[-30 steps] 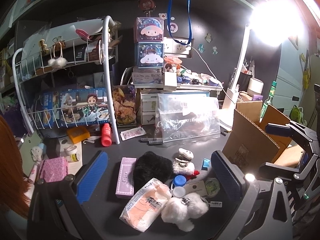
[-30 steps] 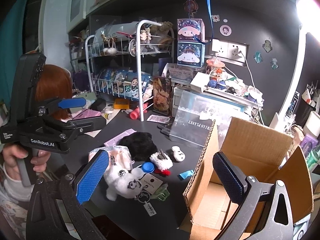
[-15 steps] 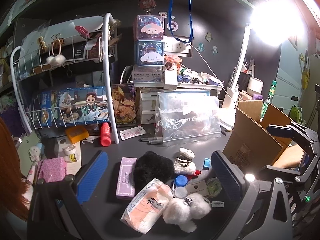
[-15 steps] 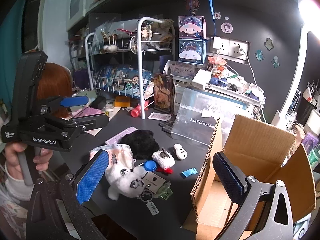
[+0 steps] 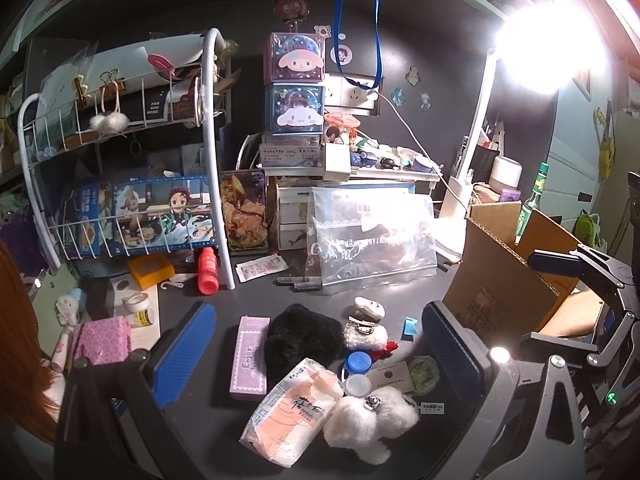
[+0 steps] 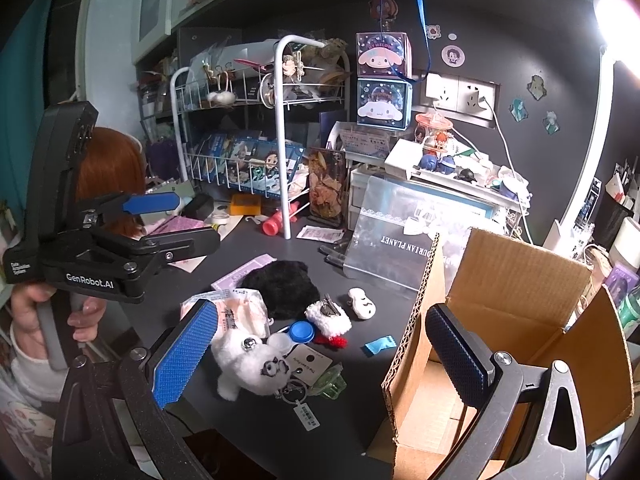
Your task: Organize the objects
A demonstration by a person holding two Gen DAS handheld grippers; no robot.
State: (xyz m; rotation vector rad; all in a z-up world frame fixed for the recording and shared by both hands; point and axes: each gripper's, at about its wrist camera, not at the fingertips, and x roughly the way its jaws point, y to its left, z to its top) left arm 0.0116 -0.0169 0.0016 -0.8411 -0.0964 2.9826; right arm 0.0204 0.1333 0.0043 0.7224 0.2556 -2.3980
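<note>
Loose things lie on the dark desk: a white plush keychain [image 5: 370, 416] [image 6: 250, 364], a tissue pack [image 5: 292, 410] [image 6: 240, 312], a black furry pouch [image 5: 302, 338] [image 6: 282, 288], a lilac box [image 5: 250, 358], a blue lens case [image 5: 357, 362] [image 6: 301, 332], a small white fluffy clip [image 5: 366, 334] [image 6: 328, 316]. An open cardboard box [image 5: 504, 276] [image 6: 508, 320] stands at the right. My left gripper [image 5: 316, 356] is open above the pile and holds nothing. My right gripper [image 6: 320, 354] is open, one finger over the box's edge, empty.
A white wire rack [image 5: 120, 184] with cards stands at the back left. A clear zip bag [image 5: 372, 240] leans on drawers. A red bottle [image 5: 207, 270], an orange box [image 5: 151, 269] and a pink pouch [image 5: 102, 340] lie left. A lamp [image 5: 532, 52] glares at the right.
Both grippers have drifted slightly; the views shift a little. Nothing on the desk has moved and both grippers stay open.
</note>
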